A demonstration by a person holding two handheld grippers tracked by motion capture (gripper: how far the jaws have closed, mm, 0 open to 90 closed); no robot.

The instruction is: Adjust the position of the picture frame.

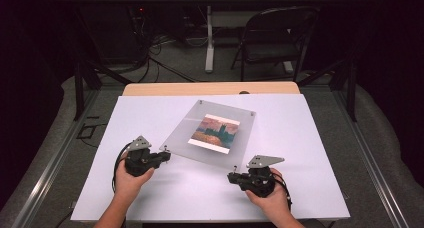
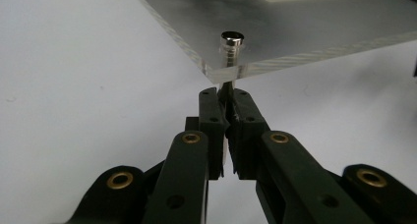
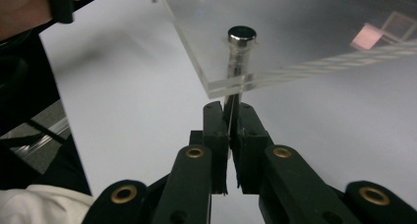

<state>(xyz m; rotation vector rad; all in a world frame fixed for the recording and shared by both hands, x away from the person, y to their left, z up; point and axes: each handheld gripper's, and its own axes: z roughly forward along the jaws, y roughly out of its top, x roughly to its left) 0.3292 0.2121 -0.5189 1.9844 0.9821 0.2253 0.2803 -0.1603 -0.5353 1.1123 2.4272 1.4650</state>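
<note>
- High view: the clear frame (image 1: 212,133), a flat acrylic panel with a small picture (image 1: 214,130) sandwiched in it, lies askew in the middle of the white table (image 1: 300,138). My left gripper (image 1: 166,154) sits at its near-left corner and my right gripper (image 1: 231,176) at its near-right corner, one hand behind each.
- Left gripper view: my jaws are pinched narrow on the thin metal stem of the left standoff (image 2: 231,47), just below the panel's corner. The cap is a shiny, round, hollow-topped button; the acrylic edge is thick, glassy and square-cut.
- Right gripper view: same grip here, jaws closed on the right standoff (image 3: 240,52) under its flat, polished cap, with the corner resting above my fingertips.
- To do this well, I judge both sides should rise together and level, since the smooth pins could slip or twist.
</note>
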